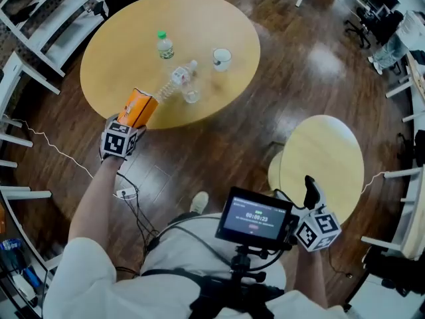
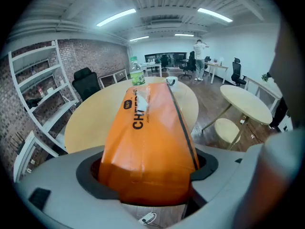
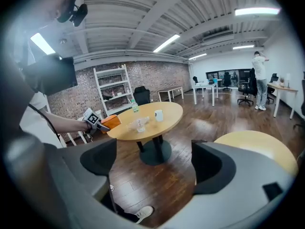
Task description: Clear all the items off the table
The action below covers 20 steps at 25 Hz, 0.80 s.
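My left gripper [image 1: 133,121] is shut on an orange snack bag [image 1: 138,107] at the near edge of the round wooden table [image 1: 219,18]. In the left gripper view the bag [image 2: 147,142] fills the space between the jaws. On the table stand a green-capped bottle [image 1: 165,46], a white mug [image 1: 222,59] and a clear glass [image 1: 191,96]. A clear plastic bottle [image 1: 178,80] lies on its side. My right gripper [image 1: 309,188] is open and holds nothing, far from the table, over the edge of a small round table [image 1: 332,158]. Its view shows the wooden table [image 3: 147,120] in the distance.
White shelving [image 1: 40,18] stands beyond the table at the left. A stool [image 1: 273,171] sits by the small table. A monitor [image 1: 255,219] is mounted at my chest. Dark wooden floor [image 1: 219,151] lies between the two tables, with a cable [image 1: 60,153] across it.
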Tool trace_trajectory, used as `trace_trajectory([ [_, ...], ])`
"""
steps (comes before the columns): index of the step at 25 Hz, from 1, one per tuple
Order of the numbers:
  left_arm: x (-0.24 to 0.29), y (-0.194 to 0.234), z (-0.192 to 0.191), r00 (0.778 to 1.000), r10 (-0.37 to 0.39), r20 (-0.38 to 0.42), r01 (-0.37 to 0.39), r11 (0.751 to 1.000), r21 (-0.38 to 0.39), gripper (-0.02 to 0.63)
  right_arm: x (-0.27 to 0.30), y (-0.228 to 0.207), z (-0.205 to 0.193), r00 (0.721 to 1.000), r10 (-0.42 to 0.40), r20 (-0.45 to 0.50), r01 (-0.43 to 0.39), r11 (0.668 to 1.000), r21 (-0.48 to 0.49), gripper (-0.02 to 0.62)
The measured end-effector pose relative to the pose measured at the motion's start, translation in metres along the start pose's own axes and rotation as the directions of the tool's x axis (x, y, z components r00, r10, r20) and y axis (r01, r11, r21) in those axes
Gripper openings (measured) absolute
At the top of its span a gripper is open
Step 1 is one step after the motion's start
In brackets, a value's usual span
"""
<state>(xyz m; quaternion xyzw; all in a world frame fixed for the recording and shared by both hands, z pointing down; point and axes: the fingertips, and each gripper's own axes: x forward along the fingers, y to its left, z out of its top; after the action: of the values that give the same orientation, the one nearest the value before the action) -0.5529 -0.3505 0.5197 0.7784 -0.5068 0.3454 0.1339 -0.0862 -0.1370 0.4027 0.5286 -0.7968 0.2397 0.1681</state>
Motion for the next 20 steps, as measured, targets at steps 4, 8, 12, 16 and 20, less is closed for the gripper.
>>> trace_trajectory([
  [4,0.029,0.04,-0.023,0.999,0.004,-0.053,-0.005,1.0,-0.019,0.38,0.032,0.045,0.001,0.998,0.05,-0.033,-0.05,0.999,-0.006,0.5],
  [8,0.062,0.073,-0.034,0.994,0.009,-0.107,-0.011,1.0,-0.014,0.38,0.033,0.063,0.001,0.997,0.035,-0.062,-0.036,0.999,-0.002,0.5],
  [12,0.092,0.087,-0.041,0.99,0.017,-0.141,-0.019,1.0,-0.011,0.382,0.019,0.052,-0.003,0.996,-0.033,-0.083,0.035,0.999,0.018,0.5],
  [16,0.106,0.094,-0.047,0.988,0.037,-0.148,-0.037,0.999,0.003,0.402,0.001,0.044,-0.011,0.989,-0.098,-0.111,0.102,0.994,0.031,0.5],
  [20,0.11,0.097,-0.053,0.986,0.056,-0.155,-0.053,0.998,0.021,0.461,-0.018,0.042,-0.026,0.979,-0.145,-0.141,0.154,0.987,0.051,0.5],
])
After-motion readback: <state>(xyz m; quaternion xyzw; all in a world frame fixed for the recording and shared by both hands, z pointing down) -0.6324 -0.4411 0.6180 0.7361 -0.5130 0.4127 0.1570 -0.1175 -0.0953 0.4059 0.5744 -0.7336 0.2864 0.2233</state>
